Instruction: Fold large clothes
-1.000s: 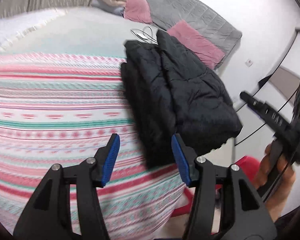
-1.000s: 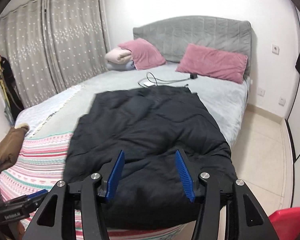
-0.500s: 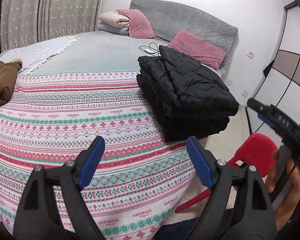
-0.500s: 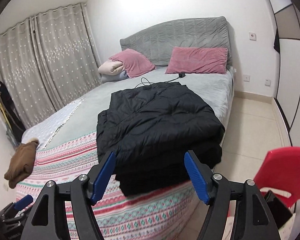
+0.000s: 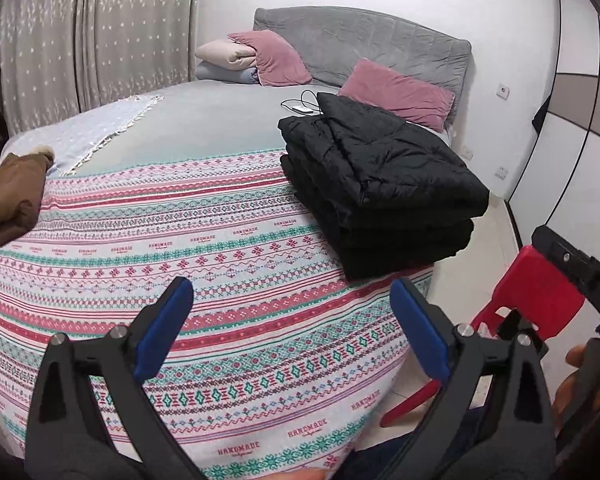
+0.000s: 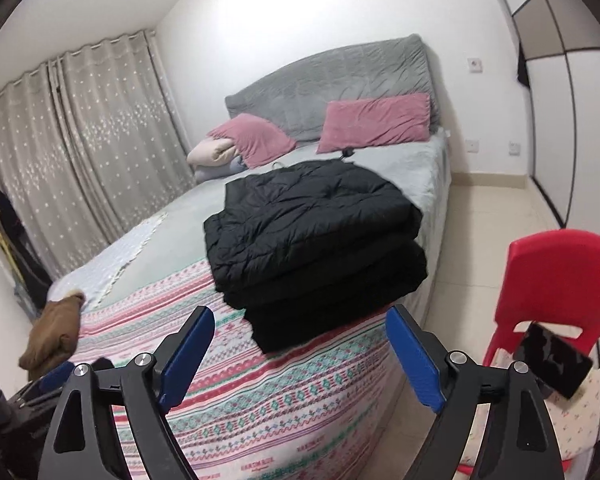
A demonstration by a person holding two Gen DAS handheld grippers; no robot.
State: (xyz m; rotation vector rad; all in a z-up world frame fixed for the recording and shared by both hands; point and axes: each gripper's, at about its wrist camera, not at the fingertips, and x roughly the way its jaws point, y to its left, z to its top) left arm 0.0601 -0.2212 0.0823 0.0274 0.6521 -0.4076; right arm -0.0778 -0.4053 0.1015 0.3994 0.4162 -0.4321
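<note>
The bulky black quilted jacket [image 6: 316,240] lies folded on the patterned bed blanket [image 5: 220,248]; both grippers' fingers [image 5: 164,330] [image 6: 186,354] are opening, nothing between; the stack is best left undisturbed.

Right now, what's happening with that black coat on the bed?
A person holding a clamp-like gripper in each hand is folding clothes. The black coat lies folded in a thick stack on the patterned blanket, near the bed's edge. Both the left gripper and right gripper are opening, with nothing between their fingers. A brown garment sits unfolded at the blanket's far side.
</note>
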